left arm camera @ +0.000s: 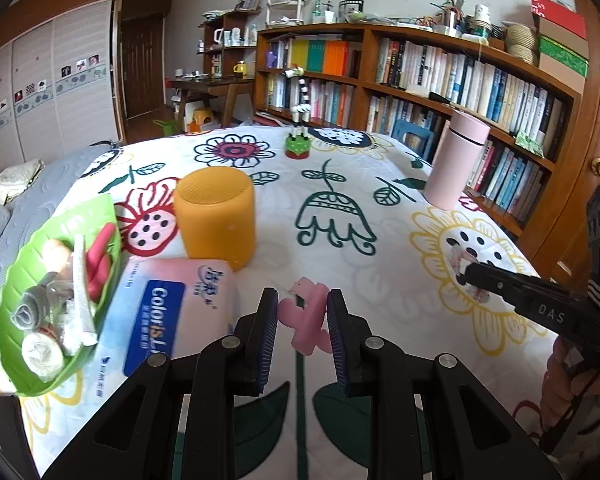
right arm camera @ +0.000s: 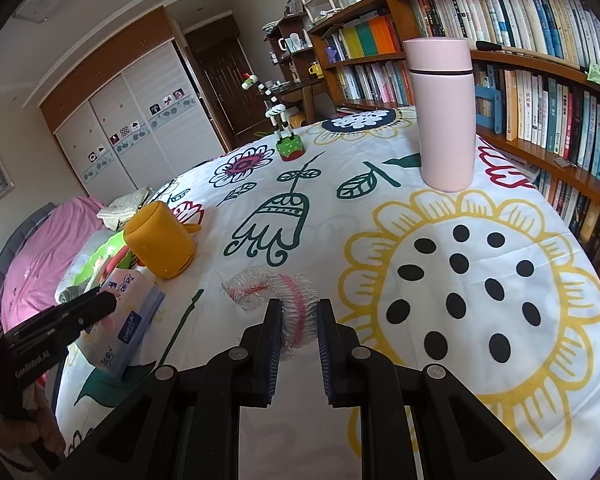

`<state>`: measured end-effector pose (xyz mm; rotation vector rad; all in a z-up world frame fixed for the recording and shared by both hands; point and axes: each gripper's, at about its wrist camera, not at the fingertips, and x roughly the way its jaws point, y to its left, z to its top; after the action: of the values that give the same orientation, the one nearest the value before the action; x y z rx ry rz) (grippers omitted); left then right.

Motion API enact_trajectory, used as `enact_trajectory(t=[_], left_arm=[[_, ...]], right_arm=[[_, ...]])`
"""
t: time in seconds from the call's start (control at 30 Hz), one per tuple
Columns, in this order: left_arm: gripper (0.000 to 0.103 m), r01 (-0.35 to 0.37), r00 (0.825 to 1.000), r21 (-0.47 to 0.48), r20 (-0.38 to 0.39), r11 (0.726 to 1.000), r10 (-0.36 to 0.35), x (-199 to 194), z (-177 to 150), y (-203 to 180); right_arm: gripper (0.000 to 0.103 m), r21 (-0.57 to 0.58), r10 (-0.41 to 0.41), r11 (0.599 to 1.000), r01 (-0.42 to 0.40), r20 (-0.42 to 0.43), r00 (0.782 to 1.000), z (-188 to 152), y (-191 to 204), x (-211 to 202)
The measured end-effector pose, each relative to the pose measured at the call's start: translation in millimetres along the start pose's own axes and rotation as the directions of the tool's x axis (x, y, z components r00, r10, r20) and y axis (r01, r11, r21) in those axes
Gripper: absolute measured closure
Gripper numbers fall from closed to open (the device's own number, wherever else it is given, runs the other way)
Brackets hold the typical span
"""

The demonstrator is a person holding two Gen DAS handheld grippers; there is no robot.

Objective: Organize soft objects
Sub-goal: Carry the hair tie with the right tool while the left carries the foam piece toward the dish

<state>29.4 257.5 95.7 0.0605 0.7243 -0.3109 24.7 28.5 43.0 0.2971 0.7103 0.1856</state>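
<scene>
While both tools sit low over the flowered bedspread (right arm camera: 380, 184), the left gripper (left arm camera: 302, 322) has its jaws narrowed onto a pink foam piece (left arm camera: 306, 320), both pads pressing its sides. The right gripper (right arm camera: 298, 330) is parted a little, a clear spiky hair roller with a pink core (right arm camera: 296, 308) lying between the tips and touching the left pad; I cannot tell whether it is truly clamped. Just left of the foam piece lies a pink-and-blue tissue pack (left arm camera: 168, 316), and beside that a green leaf-shaped tray (left arm camera: 20, 280) holding rolled grey and white cloths, a red piece and some clear wrapping. Behind the pack stands an orange cylinder (left arm camera: 216, 216). Farther off are a pink flask (left arm camera: 456, 160) and a zebra figurine (left arm camera: 299, 128).
</scene>
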Motion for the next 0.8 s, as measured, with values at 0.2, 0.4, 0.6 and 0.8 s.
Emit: enact_trajectory(t=[0.2, 0.4, 0.6, 0.8], left_arm=[[0.077, -0.063, 0.997, -0.069, 0.027, 0.996, 0.065, -11, 1, 37], [0.077, -0.125, 0.99, -0.127, 0.055, 0.984, 0.133, -25, 1, 73], [0.077, -0.183, 0.978, -0.193, 0.066, 0.964, 0.199, -36, -3, 111], [0.077, -0.234, 0.963, -0.246, 0.074, 0.941, 0.259, -43, -7, 144]], right_arm=[[0.085, 0.01, 0.006, 1.0, -0.006, -0.001, 1.0, -1, 7, 1], [0.085, 0.016, 0.021, 1.0, -0.021, -0.004, 1.0, -1, 19, 4], [0.085, -0.01, 0.026, 1.0, -0.026, -0.012, 1.0, 0, 35, 7], [0.085, -0.044, 0.035, 0.998, -0.036, -0.017, 0.999, 3, 56, 10]])
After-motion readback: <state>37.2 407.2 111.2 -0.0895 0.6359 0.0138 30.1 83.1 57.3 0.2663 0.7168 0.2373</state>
